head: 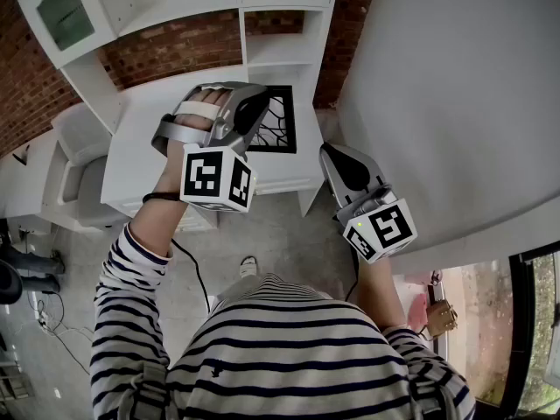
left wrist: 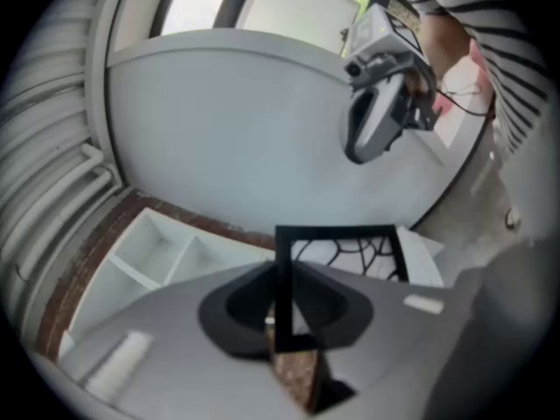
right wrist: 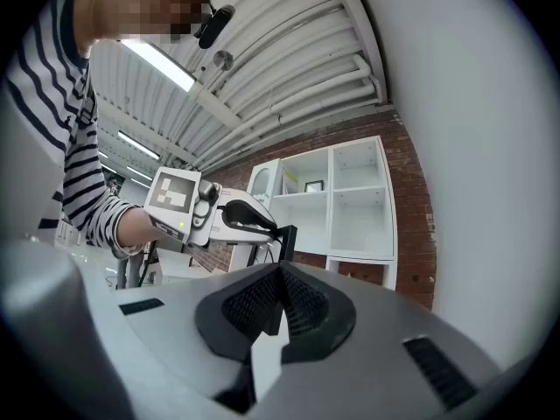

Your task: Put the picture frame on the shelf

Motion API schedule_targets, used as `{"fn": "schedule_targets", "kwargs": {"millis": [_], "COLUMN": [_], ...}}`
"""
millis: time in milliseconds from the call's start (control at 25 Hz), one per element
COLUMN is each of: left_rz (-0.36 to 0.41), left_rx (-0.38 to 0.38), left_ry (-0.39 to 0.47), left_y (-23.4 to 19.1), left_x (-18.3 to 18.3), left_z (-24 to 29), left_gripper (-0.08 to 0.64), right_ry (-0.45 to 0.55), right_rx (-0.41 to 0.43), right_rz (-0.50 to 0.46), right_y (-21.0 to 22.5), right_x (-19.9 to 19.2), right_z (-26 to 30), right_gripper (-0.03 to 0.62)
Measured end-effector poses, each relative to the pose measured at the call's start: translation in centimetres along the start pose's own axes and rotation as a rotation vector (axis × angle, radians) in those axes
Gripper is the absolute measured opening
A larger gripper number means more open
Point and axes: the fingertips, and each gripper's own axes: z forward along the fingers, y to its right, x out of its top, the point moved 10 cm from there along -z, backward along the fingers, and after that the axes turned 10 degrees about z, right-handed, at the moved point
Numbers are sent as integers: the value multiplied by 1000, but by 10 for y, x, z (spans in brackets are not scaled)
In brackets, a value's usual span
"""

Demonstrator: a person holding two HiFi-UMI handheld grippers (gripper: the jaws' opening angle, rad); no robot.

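Note:
The picture frame (head: 274, 117) is black with a web-like pattern inside, and it hangs over the white cabinet top (head: 144, 147) in front of the white shelf unit (head: 262, 20). My left gripper (head: 252, 116) is shut on the frame's left edge. In the left gripper view that edge (left wrist: 282, 278) stands upright between the jaws of the left gripper (left wrist: 284, 326). My right gripper (head: 338, 160) hovers to the right of the frame, apart from it, shut with nothing held. In the right gripper view the right gripper (right wrist: 278, 309) looks towards the left gripper (right wrist: 234, 217), the frame (right wrist: 287, 234) and the shelf unit (right wrist: 350, 199).
A large white wall (head: 437, 86) rises close on the right. Red brick (head: 175, 51) shows behind the shelf unit. A grey armchair (head: 79, 160) stands left of the cabinet. A cable (head: 194, 269) runs over the concrete floor near my feet.

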Motion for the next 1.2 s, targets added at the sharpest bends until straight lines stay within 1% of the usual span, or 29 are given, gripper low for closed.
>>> {"fn": "schedule_targets", "kwargs": {"millis": [80, 120, 160, 200, 320, 360, 400, 440, 520, 800, 1000, 1200], "left_rz": [-64, -114, -184, -270, -563, -642, -698, -729, -744, -733, -711, -688], "left_rx": [5, 11, 20, 32, 75, 84, 89, 91, 93, 101, 100, 92], "left_ry": [13, 20, 29, 39, 62, 66, 66, 62, 51, 48, 41, 31], "left_y": [9, 13, 16, 20, 32, 36, 40, 43, 45, 40, 37, 35], "left_x": [2, 2, 2, 1, -5, -7, -9, -10, -12, -13, -12, -20], "left_z": [3, 4, 5, 5, 5, 4, 4, 4, 4, 0, -1, -2], "left_gripper": [67, 67, 67, 67, 67, 67, 66, 66, 66, 66, 66, 66], "right_ry": [21, 29, 37, 43, 58, 60, 59, 58, 53, 51, 104, 80], "right_rx": [11, 14, 14, 13, 11, 12, 15, 18, 22, 33, 99, 92], "right_rz": [15, 21, 27, 33, 50, 52, 52, 49, 47, 45, 116, 84], "right_y": [1, 2, 2, 2, 0, -2, -3, -4, -6, -8, -8, -4], "right_x": [1, 1, 2, 3, 6, 6, 6, 7, 7, 7, 12, 14], "right_z": [7, 9, 11, 12, 15, 16, 17, 18, 19, 18, 14, 12], "right_gripper": [8, 8, 8, 8, 6, 8, 6, 6, 8, 8, 9, 9]}}
